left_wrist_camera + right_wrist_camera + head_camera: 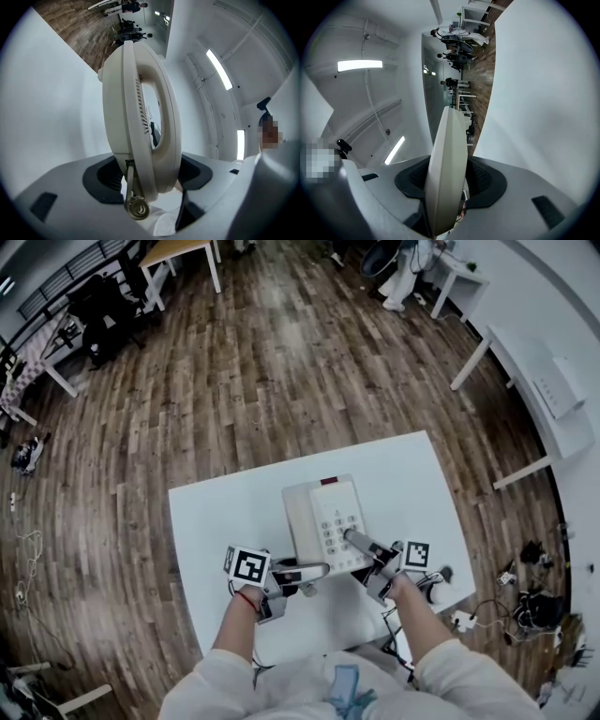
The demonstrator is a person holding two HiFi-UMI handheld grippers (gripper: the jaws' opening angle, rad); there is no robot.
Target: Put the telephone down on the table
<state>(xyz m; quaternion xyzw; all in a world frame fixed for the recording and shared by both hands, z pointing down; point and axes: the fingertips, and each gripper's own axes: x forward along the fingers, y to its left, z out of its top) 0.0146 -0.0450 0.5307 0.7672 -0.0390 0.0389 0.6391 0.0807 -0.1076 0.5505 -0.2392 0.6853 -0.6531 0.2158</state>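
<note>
A pale beige desk telephone with a keypad and a handset on its left side lies face up over the white table. I cannot tell whether it rests on the top or hangs just above it. My left gripper is shut on its near left corner, and my right gripper is shut on its near right edge. In the left gripper view the telephone shows edge on, clamped at its near end in the left gripper. The right gripper view shows the thin edge of the telephone pinched in the right gripper.
Wooden floor surrounds the table. White desks stand at the right and another table at the far left. Cables and small items lie on the floor to the right. The table's near edge is against the person's body.
</note>
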